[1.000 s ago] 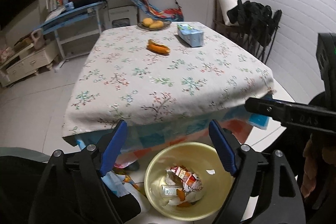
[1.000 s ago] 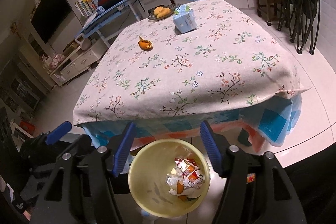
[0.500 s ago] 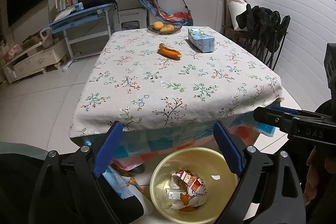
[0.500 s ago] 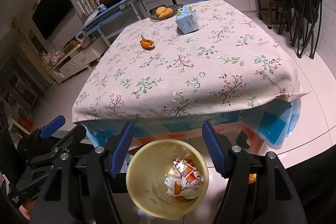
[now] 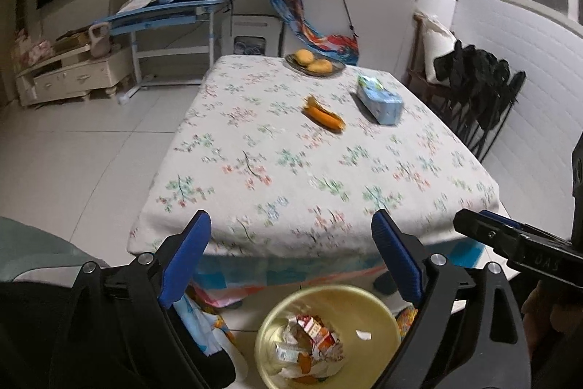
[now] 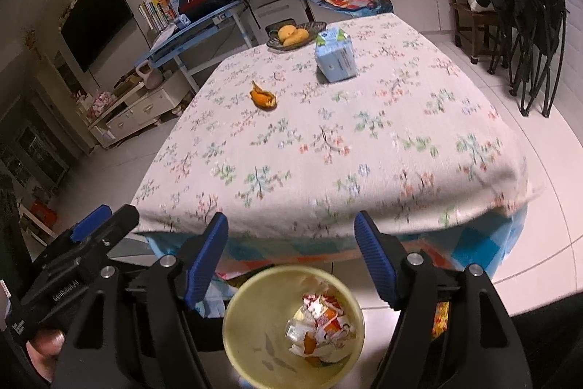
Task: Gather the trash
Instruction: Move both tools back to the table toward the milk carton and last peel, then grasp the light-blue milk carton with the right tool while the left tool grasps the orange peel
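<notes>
Since the earlier frame, the left tongs (image 5: 291, 261) had widened; both they and the right tongs (image 6: 291, 256) stood empty above the bin (image 5: 266, 345) of trash (image 5: 309, 341). Orange peel (image 5: 324, 115) remained on the table (image 5: 291, 170).

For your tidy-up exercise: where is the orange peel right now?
In both wrist views the orange peel lies on the floral tablecloth, towards the far end, between the fruit plate and tissue pack.

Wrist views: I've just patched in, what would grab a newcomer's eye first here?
Probably the yellow bin on the floor just below both open, empty grippers, already holding crumpled wrappers. Next the floral tablecloth filling the middle, bare except for an orange peel left of centre, a blue tissue pack beyond it and a fruit plate at the far edge.
</notes>
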{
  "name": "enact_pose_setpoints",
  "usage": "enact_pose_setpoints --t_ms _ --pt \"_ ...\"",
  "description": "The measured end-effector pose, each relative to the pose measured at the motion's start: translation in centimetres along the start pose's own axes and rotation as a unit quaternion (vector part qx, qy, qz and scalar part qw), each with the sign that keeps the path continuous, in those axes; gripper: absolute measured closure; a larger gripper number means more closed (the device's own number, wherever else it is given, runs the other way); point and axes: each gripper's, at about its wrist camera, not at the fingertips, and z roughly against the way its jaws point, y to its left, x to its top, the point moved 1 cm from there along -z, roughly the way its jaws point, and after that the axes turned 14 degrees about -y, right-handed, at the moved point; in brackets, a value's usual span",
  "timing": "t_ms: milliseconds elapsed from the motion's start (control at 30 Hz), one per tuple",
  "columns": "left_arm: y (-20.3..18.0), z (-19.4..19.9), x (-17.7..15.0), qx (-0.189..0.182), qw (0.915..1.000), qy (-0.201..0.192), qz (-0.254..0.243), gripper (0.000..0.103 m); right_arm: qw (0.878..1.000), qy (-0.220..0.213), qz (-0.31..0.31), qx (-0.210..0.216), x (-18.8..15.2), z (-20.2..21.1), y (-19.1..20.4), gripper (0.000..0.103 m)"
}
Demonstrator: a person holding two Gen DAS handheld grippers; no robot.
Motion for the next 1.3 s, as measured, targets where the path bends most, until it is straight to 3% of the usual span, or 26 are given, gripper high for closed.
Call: enact_pose_setpoints --t_ms 667,967,1300 --pt "1.1 -8.4 3.2 0.016 0.9979 0.026 0.058 0.015 0.999 -0.014 0.031 -0.021 6.7 -7.1 -0.9 0.026" --pt "0.0 -13.5 4.8 0.012 0.9958 0.042 0.081 0.015 0.997 0.001 0.064 -0.034 10.2 -12.6 -1.3 0.024" --pt "-1.5 -19.0 6.1 0.025 0.9933 0.06 0.095 0.015 0.997 0.02 0.067 -0.045 11.9 -17.3 -3.0 0.024"
